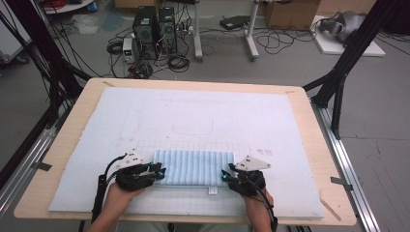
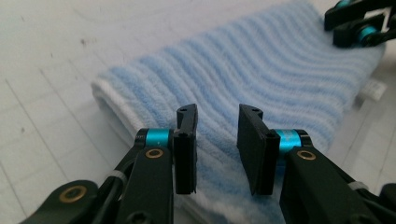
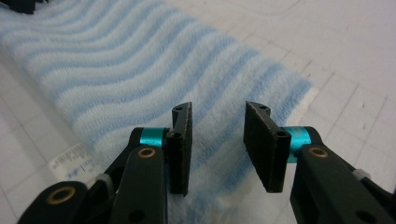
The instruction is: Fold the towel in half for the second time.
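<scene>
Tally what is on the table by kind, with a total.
Towel: 1, folded, blue and white stripes
Label: 1, white, at the towel's near edge
Mat: 1, pale, under the towel
Grippers: 2, left gripper and right gripper, both open at the towel's ends
Total: 5

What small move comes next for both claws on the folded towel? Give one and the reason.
Probably lower both and close on the near corners: the left claw and right claw stand open over opposite ends of the blue striped towel, gripping nothing.
</scene>
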